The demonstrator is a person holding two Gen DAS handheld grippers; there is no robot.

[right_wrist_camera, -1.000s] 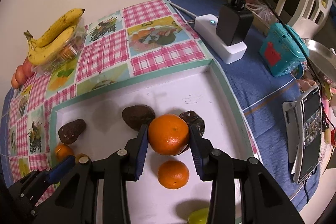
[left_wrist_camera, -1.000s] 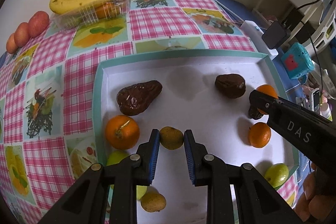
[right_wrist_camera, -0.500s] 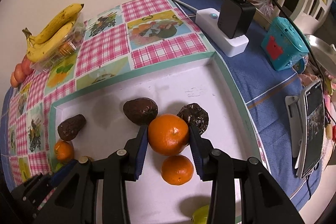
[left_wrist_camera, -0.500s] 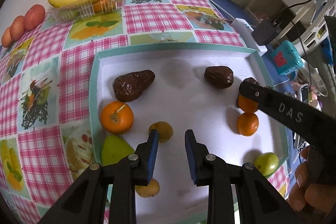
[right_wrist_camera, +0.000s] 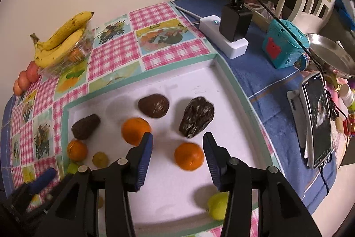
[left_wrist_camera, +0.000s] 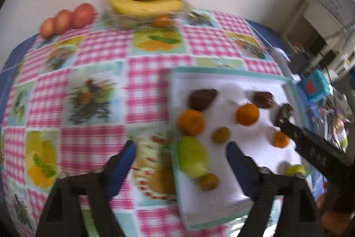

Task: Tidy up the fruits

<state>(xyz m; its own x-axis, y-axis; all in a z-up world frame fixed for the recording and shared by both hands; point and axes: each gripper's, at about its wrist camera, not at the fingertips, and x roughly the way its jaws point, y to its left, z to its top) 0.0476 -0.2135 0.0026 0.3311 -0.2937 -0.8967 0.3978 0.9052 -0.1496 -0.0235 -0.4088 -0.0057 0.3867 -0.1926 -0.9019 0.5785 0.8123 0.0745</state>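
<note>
Right wrist view: right gripper [right_wrist_camera: 177, 146] opening, nothing held, small orange [right_wrist_camera: 189, 156] on white tray [right_wrist_camera: 219, 90] betw its fingers, bigger orange [right_wrist_camera: 135, 130] just past left finger. Left gripper [left_wrist_camera: 180, 153] spreading wide, empty, over tray edge w/ green fruit [left_wrist_camera: 192, 156]. Bananas [right_wrist_camera: 60, 40] far back; power strip [right_wrist_camera: 224, 37] right.

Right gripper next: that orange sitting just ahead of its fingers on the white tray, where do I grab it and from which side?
Grip the orange across its widest middle, coming down from above. It is round, sits free on the tray, and already lies between the opening jaws of the right gripper, untouched. The dark avocado behind it stays clear.
</note>
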